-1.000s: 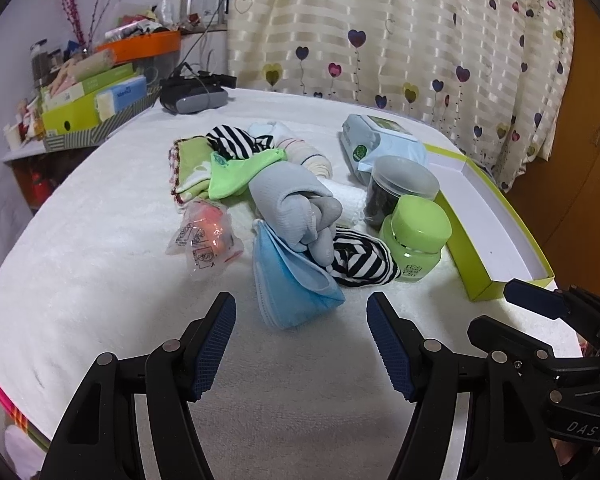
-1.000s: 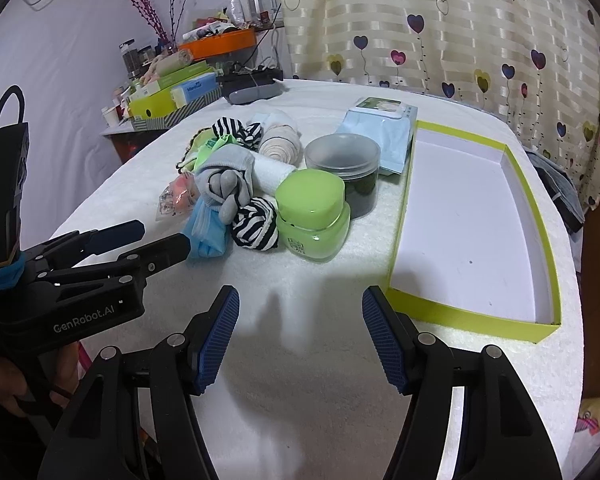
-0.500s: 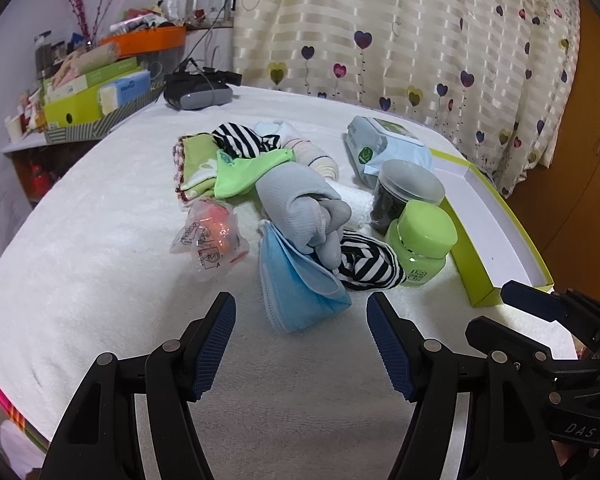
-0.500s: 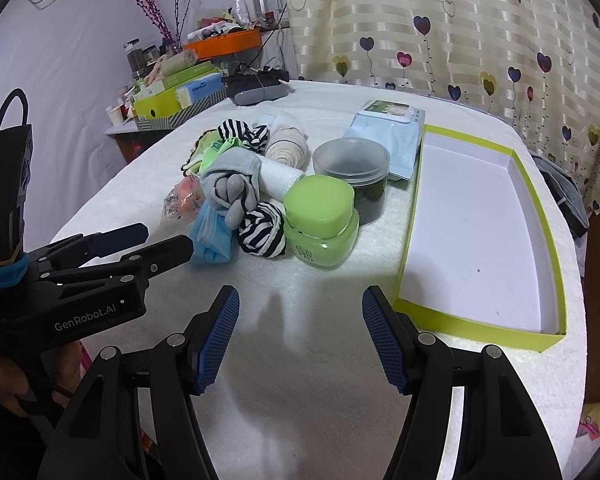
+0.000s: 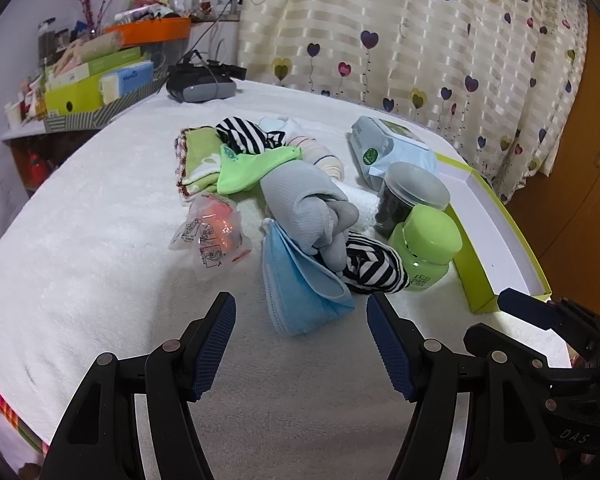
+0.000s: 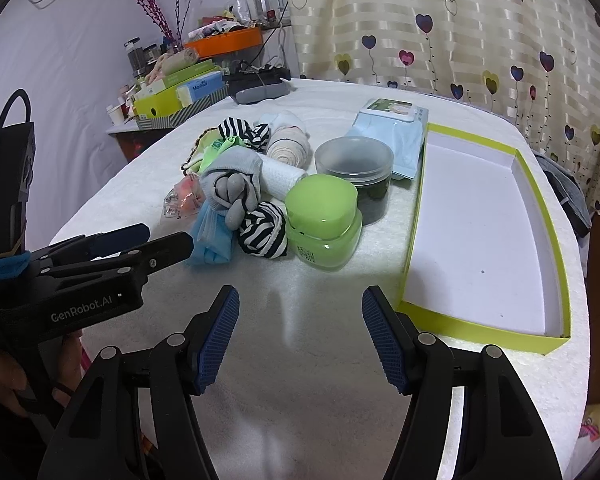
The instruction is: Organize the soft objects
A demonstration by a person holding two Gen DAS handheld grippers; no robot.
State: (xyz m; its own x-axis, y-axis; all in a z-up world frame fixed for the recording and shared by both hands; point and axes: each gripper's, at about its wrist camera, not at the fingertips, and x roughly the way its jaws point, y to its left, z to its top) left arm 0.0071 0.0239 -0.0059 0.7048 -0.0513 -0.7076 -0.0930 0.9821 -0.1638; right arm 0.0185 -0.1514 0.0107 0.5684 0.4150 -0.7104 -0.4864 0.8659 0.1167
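A heap of soft things lies in the middle of the white worktop [image 5: 100, 240]. Nearest the left tool [image 5: 300, 344] is a folded blue face mask [image 5: 300, 288], and on its upper edge rests a knotted grey sock bundle [image 5: 308, 208]. Touching the mask at 3 o'clock is a black-and-white striped sock ball [image 5: 370, 268]. At 9 o'clock from the grey bundle lies a clear packet with an orange item inside [image 5: 212, 232], just beside the mask but apart from it. Farther back, at 11 o'clock, a light green cloth [image 5: 252, 168] drapes over a folded green and white cloth [image 5: 198, 160], with a second striped sock [image 5: 244, 138] and a cream rolled sock [image 5: 324, 158] behind them.

At 3 o'clock from the striped ball stands a green jar [image 5: 428, 248], touching it, and a dark jar with a clear lid [image 5: 412, 198] stands right behind that one. A pale blue wipes pack [image 5: 392, 152] lies beyond. The open yellow-green box [image 6: 540, 208] sits at the right of the heap, its white floor bare.

The left tool hovers low before the mask, its blue pads spread wide and holding nothing. The right tool [image 6: 300, 340] hangs over bare worktop in front of the green jar, likewise spread apart and empty.
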